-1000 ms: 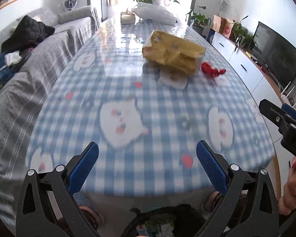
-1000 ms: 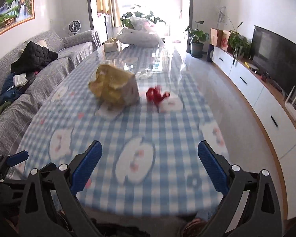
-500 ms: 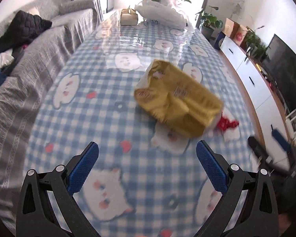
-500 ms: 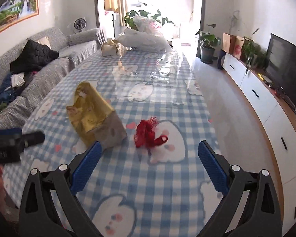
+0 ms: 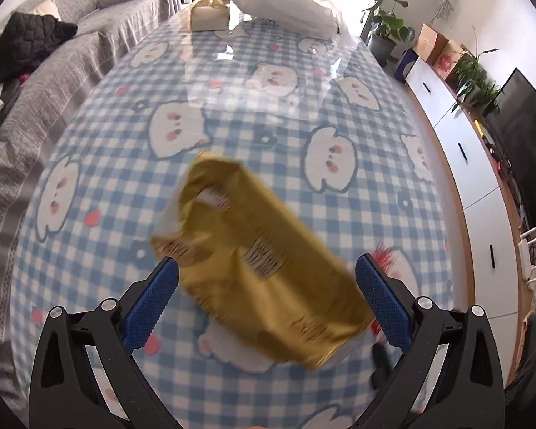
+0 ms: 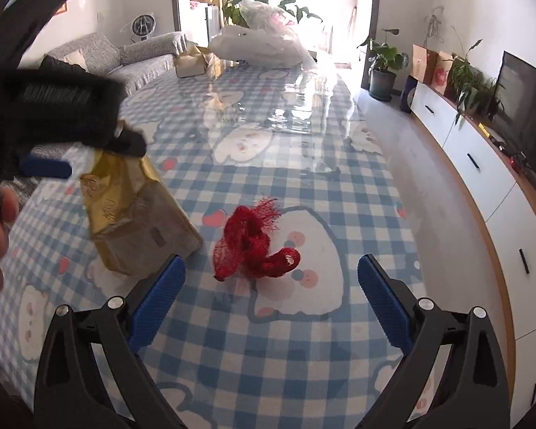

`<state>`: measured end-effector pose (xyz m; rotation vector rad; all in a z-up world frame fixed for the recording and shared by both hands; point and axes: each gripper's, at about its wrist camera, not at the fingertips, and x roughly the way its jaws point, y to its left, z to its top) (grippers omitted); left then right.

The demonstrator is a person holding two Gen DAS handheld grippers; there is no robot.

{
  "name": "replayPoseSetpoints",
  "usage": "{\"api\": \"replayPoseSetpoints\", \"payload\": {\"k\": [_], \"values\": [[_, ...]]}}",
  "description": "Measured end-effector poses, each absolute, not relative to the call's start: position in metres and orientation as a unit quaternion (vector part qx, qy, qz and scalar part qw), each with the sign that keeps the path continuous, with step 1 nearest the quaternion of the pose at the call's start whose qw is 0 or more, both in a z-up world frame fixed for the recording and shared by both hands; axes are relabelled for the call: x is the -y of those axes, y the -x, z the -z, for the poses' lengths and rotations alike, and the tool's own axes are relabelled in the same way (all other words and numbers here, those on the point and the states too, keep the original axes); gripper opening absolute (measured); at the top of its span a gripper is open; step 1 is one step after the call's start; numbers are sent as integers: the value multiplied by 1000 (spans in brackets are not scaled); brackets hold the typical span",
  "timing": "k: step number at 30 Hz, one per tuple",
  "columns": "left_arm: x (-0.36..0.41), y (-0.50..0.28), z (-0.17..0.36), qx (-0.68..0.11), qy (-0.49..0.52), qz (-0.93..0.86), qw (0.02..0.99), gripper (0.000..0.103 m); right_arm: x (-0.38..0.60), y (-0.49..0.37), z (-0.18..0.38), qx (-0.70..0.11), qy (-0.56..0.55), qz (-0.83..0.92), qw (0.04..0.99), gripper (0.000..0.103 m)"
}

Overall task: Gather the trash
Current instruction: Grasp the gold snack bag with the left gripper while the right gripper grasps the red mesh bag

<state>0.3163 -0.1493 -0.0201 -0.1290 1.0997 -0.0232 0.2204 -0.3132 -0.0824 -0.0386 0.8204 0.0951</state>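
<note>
A crumpled gold snack bag (image 5: 257, 261) lies on the blue checked tablecloth (image 5: 232, 125). My left gripper (image 5: 266, 300) is open above it, one finger at each side of the bag. A red mesh net (image 6: 253, 243) lies right of the bag (image 6: 132, 214) in the right wrist view; a bit of it (image 5: 384, 257) shows past the bag in the left wrist view. My right gripper (image 6: 269, 302) is open just short of the net. The left gripper (image 6: 50, 168) shows over the bag's far end.
A white plastic bag (image 5: 282, 3) and a tan box (image 5: 209, 18) stand at the table's far end. A grey sofa (image 5: 53, 71) runs along the left. A white cabinet (image 6: 482, 171) with a TV (image 6: 525, 107) and plants lines the right wall.
Both grippers have moved forward over the table. The left now straddles the gold bag, and the right has closed in on the red net. Both stay open.
</note>
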Motion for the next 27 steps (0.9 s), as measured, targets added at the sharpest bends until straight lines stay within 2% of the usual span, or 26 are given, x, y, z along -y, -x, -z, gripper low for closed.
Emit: {"api": "replayPoseSetpoints", "payload": {"k": [7, 11, 13, 14, 15, 16, 17, 19, 22, 24, 27], "values": [[165, -340, 44, -552, 50, -7, 832, 97, 317, -233, 92, -404, 17, -48, 913, 87], [162, -340, 53, -559, 47, -14, 828, 92, 312, -238, 98, -414, 24, -51, 909, 78], [160, -340, 59, -569, 55, -6, 820, 79, 310, -241, 102, -422, 22, -60, 904, 72], [158, -339, 61, -575, 60, -2, 816, 77, 307, -241, 103, -424, 20, -61, 903, 68], [156, -338, 62, -576, 62, 1, 815, 70, 306, -241, 104, -426, 20, -63, 902, 65], [156, -337, 62, -576, 63, 3, 815, 62, 305, -242, 105, -428, 18, -65, 901, 64], [154, -336, 64, -580, 65, 7, 812, 59, 303, -242, 105, -429, 15, -67, 901, 62], [151, -334, 67, -586, 73, 18, 807, 42, 302, -243, 106, -429, 11, -67, 901, 60], [148, -330, 70, -587, 75, 32, 806, 27, 301, -246, 110, -439, 0, -72, 896, 51], [146, -324, 70, -583, 74, 41, 808, 22, 300, -248, 111, -443, -2, -77, 893, 42], [144, -314, 68, -576, 66, 48, 813, 19, 296, -250, 112, -445, 2, -75, 893, 36]]}}
